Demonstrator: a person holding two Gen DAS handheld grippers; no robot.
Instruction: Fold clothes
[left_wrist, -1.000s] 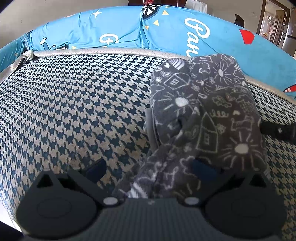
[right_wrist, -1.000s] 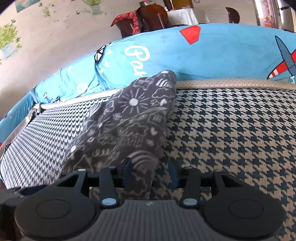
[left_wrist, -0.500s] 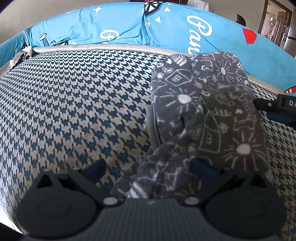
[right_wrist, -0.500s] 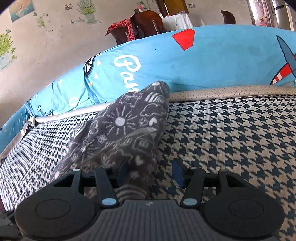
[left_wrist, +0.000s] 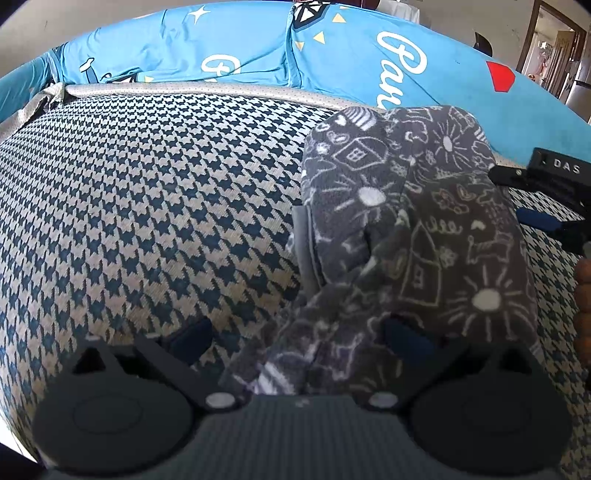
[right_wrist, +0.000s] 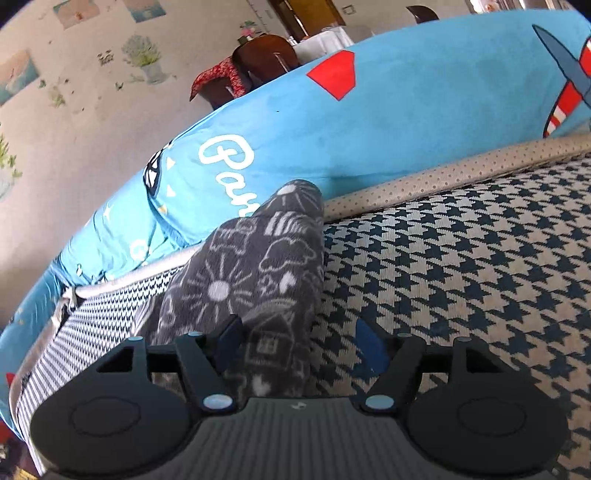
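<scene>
Ahead of your left claw (left_wrist: 295, 336) the folded garment (left_wrist: 413, 229) lies on the cushion (left_wrist: 147, 203), its near end between the fingers. Your right claw (right_wrist: 299, 339) sits at the garment's right (cushion's backrest (right_wrist: 406, 122) behind), jaws opening.

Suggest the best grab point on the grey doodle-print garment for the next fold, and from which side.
Take the grey garment at its near bunched end, probably from the left gripper side: that end lies loose and raised between those open fingers. The right gripper is opening with the garment's edge between its fingers, apparently letting go.
</scene>
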